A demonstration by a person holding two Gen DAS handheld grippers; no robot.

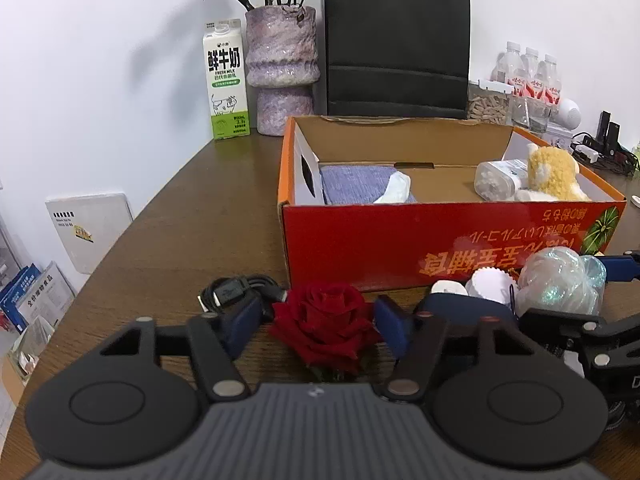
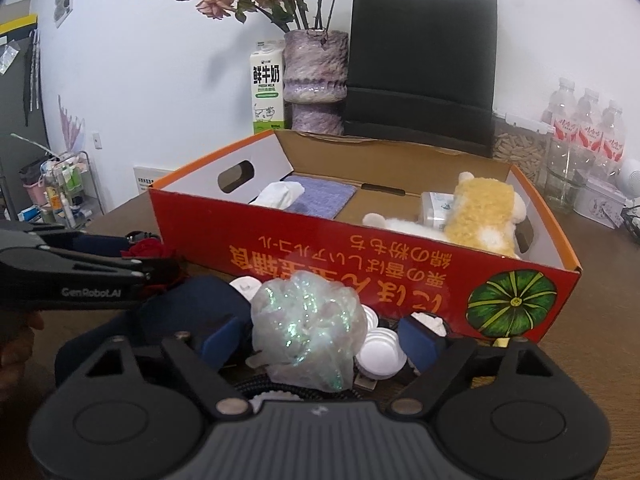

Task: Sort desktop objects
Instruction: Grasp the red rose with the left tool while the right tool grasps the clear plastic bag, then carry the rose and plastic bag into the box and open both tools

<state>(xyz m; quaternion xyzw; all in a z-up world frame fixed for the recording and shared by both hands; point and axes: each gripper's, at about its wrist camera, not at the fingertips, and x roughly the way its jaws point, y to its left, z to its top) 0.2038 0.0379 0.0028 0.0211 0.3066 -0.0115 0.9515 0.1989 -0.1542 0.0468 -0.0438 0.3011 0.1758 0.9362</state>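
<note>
In your left wrist view, one milk carton [image 1: 225, 80] stands at upper left of centre against the wall, just left of one purple vase [image 1: 282, 68] with wilted roses. One black paper bag [image 1: 396, 40] stands right of the vase, and three water bottles [image 1: 530, 74] sit at the upper right. One red cardboard box [image 1: 400, 240] fills the middle of the frame; inside it you have one purple cloth [image 1: 352, 186] and one white tissue [image 1: 396, 188] on the left side, one clear jar [image 1: 498, 180] and one yellow plush toy [image 1: 554, 174] on the right side.

At lower centre, one black cable [image 1: 236, 290] lies coiled on the wooden table [image 1: 180, 240]. Just right of it, your left gripper [image 1: 316, 326] has its two blue fingers either side of one red rose [image 1: 324, 328]; the left finger sits at the petals' edge, but you cannot tell whether the pads actually press it.

In your right wrist view, the left gripper comes in from the left edge with the rose just visible beyond it. At lower centre, your right gripper [image 2: 320, 340] straddles one shiny crumpled film ball [image 2: 308, 332], which lies in front of the box. The left finger is close against it, the right finger stands apart, so the grip is not yet clenched. Two white round caps [image 2: 380, 354] lie just right of the ball.
</note>
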